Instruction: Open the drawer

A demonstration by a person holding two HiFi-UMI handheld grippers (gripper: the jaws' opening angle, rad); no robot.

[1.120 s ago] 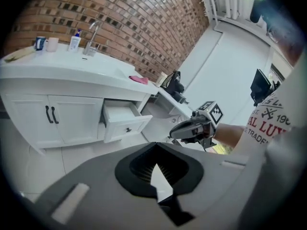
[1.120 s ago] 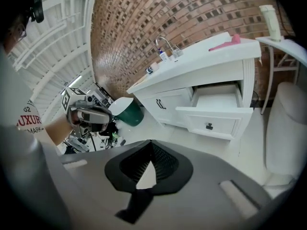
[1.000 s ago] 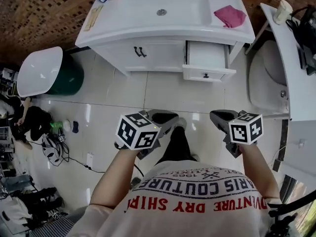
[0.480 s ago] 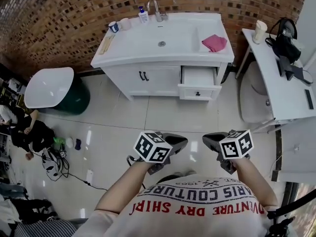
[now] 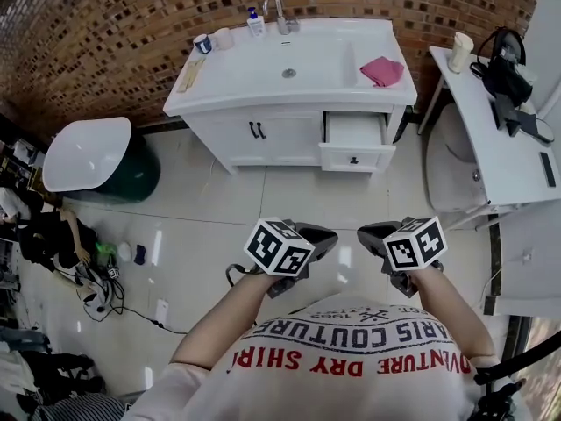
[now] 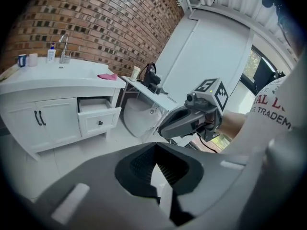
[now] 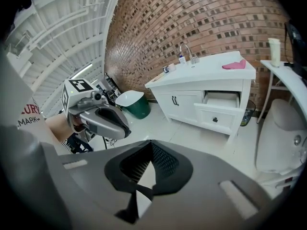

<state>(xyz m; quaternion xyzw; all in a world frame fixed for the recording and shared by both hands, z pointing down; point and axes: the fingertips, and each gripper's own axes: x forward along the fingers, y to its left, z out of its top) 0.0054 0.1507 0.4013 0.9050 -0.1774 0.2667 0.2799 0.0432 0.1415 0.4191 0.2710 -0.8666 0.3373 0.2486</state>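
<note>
The white vanity [image 5: 263,130] stands against the brick wall, and its right-hand drawer [image 5: 354,158] is pulled out, its black knob facing me. The same drawer [image 6: 98,116] shows in the left gripper view, and as drawer [image 7: 218,111] in the right gripper view. My left gripper [image 5: 326,234] and right gripper [image 5: 365,234] hover side by side close to my body, well back from the vanity over the tiled floor. Both are shut with nothing in them. From its own camera the left gripper [image 6: 156,176] has its jaws together, as does the right gripper [image 7: 143,175].
A pink cloth [image 5: 383,70] lies on the vanity top beside the sink basin [image 5: 287,71], with bottles and cups near the tap. A white tub on a green base [image 5: 88,156] stands left. A white side table [image 5: 504,139] stands right. Clutter and cables [image 5: 96,274] lie at the left.
Both grippers have drawn back from the vanity toward my body and risen a little. The drawer stays pulled out. Over the last half second little has moved.
</note>
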